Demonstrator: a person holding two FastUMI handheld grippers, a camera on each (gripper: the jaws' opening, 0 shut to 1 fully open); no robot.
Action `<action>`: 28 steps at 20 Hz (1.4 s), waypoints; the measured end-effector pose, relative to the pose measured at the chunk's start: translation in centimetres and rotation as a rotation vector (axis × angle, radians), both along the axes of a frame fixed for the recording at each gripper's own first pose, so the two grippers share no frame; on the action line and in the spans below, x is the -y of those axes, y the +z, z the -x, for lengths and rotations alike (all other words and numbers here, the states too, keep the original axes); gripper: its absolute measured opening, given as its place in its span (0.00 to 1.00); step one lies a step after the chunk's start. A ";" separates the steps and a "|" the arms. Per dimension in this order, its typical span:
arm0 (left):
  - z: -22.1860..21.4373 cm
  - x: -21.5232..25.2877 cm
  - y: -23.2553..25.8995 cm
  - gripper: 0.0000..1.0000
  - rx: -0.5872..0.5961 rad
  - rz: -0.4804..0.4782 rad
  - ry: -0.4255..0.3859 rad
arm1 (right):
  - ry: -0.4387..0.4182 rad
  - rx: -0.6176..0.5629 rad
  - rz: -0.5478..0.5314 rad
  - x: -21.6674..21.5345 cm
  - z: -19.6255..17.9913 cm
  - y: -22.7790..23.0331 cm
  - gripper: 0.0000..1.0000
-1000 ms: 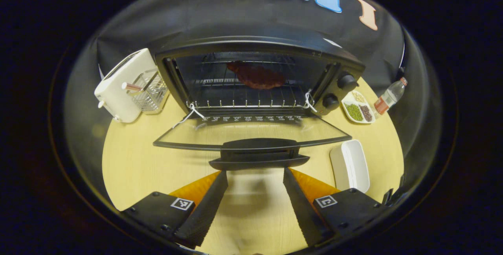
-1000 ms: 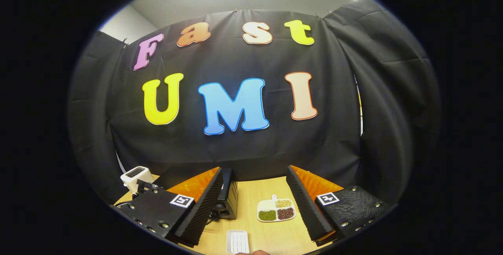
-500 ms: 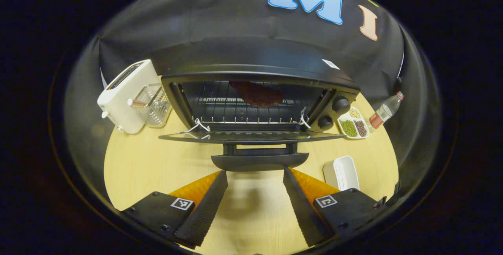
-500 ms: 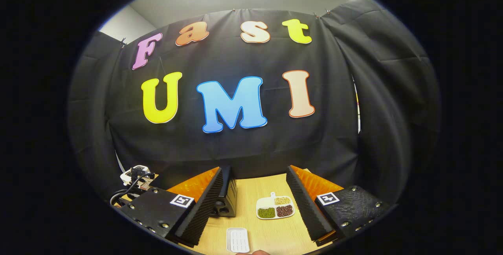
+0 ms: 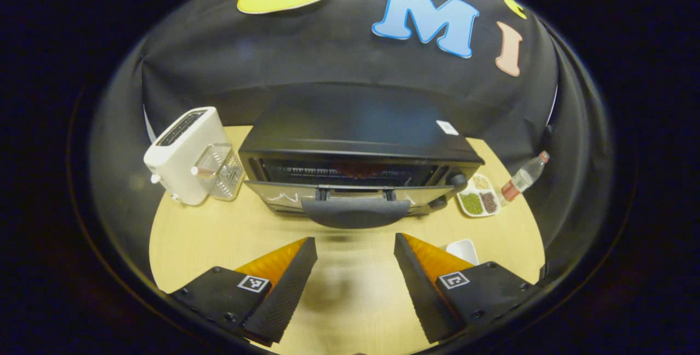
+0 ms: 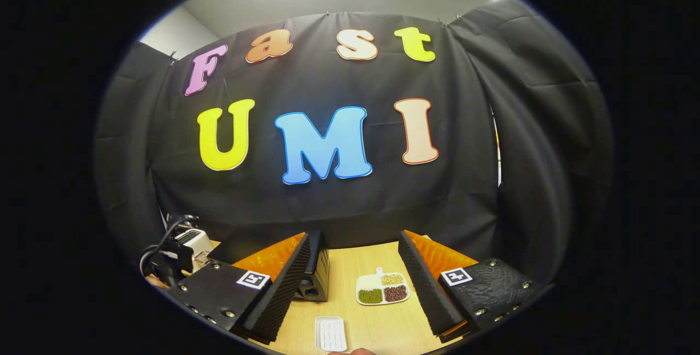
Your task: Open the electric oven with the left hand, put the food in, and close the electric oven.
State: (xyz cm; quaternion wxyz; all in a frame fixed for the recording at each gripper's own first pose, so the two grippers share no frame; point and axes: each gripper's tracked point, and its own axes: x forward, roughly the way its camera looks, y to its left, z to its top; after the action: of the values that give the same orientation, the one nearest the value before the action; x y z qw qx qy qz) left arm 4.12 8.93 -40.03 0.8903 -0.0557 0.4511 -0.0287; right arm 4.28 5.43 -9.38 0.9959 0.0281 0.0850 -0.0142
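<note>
left gripper view: high, near oven (image 5: 355, 180) front | right gripper view: faces wall | shared: bean dish (image 6: 383, 289)

The black electric oven (image 5: 355, 141) stands at the table's (image 5: 219, 234) far edge, against the booth wall, roughly midway along it. Its glass door (image 5: 284, 197) is tilted up, nearly shut, leaving a narrow gap at the top; the curved black handle (image 5: 355, 214) juts toward the near edge. Inside, dark reddish-brown food (image 5: 358, 168) lies on the wire rack.
</note>
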 end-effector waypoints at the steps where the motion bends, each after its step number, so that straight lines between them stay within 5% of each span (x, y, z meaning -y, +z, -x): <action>1: -0.4 0.0 1.4 1.00 0.034 0.008 0.003 | 0.004 0.002 0.004 -0.4 0.0 0.1 0.98; 10: -1.8 -0.4 19.1 0.92 0.443 0.037 -0.022 | -0.006 0.059 0.041 -2.8 1.0 4.0 0.98; 13: -1.3 -0.6 27.5 1.00 0.614 0.043 -0.035 | -0.007 0.092 0.051 -3.6 1.5 6.6 1.00; 17: 0.6 -0.6 37.5 0.92 0.822 0.016 -0.039 | 0.037 0.144 0.044 -4.7 2.6 10.6 0.98; 18: 1.3 -0.5 38.8 1.00 0.858 0.008 -0.024 | 0.049 0.160 0.044 -4.8 2.8 11.4 0.98; 22: 3.7 0.3 39.1 1.00 0.856 -0.049 0.054 | 0.124 0.180 0.029 -4.8 3.6 12.4 0.98; 28: 5.3 4.5 37.7 1.00 0.813 -0.135 0.056 | 0.191 0.146 -0.027 -2.9 4.3 11.5 0.98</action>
State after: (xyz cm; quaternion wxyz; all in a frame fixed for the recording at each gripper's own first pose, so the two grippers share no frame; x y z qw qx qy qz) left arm -1.16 4.45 -2.37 0.9980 0.0067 0.0621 0.0055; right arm 0.01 8.30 2.10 0.9958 0.0344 0.0145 0.0838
